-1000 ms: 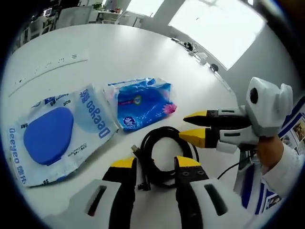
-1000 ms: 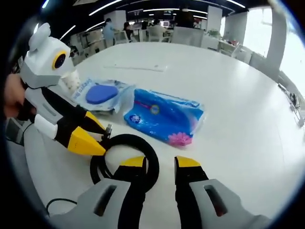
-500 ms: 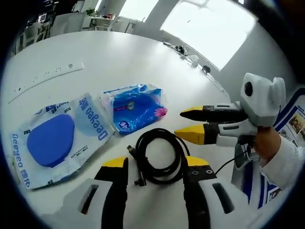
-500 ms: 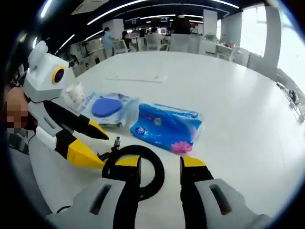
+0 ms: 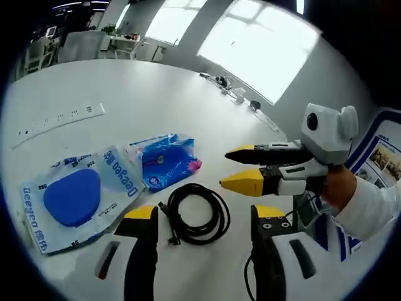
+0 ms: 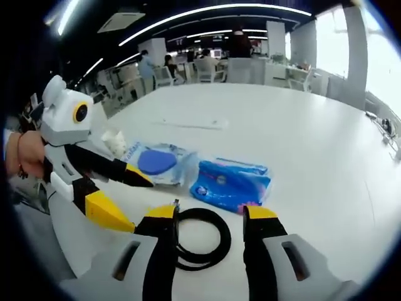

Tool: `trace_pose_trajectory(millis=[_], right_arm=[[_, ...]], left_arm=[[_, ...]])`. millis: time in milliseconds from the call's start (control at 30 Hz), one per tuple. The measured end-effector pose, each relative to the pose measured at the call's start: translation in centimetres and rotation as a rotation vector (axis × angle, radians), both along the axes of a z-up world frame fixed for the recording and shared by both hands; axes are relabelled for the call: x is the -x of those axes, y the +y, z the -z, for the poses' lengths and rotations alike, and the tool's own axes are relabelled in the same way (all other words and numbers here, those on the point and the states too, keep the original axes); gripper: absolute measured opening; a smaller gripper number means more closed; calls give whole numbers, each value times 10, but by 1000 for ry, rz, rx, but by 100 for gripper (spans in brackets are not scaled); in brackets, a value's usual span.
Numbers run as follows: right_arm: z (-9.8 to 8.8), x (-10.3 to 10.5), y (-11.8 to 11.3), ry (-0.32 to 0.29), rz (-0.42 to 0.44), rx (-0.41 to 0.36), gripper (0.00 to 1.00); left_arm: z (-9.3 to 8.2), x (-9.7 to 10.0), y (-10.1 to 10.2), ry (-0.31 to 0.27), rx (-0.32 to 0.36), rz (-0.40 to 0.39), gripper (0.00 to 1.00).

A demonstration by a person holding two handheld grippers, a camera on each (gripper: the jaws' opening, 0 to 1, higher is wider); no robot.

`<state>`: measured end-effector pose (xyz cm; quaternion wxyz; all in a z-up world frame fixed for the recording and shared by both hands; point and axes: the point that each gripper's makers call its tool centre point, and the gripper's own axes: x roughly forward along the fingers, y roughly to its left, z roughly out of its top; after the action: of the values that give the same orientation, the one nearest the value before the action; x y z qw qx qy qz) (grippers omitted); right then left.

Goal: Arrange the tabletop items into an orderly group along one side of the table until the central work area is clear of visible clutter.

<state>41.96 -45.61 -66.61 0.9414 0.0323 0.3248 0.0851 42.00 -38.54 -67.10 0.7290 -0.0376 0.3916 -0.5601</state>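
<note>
Black cable, coiled, lies on the white table beside the blue pack and the wipes pouch; the three look loosely grouped, though which side is meant I cannot tell. Left gripper and right gripper hover above the coil, jaws wide, holding nothing. A power strip lies well apart, nothing blocking.

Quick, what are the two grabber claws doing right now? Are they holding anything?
Left gripper: open, holding nothing, above the black cable.
Right gripper: open, holding nothing, above the same cable.
</note>
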Motion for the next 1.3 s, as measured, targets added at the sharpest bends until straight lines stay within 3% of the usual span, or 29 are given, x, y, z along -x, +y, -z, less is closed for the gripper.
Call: trace_pose_trajectory(millis=[500,867,1300], right_arm=[[-45,1,20,-72,-33,-30,45],[-84,-1,55,-135,-94,-67,47],[-110,-7,96,-166,-175,-72,47]], left_arm=[[-50,8,26,-36,108,8,70],[-94,13,63,-101,185,-9,73],[-132,10,117,-168,233,-83,75]])
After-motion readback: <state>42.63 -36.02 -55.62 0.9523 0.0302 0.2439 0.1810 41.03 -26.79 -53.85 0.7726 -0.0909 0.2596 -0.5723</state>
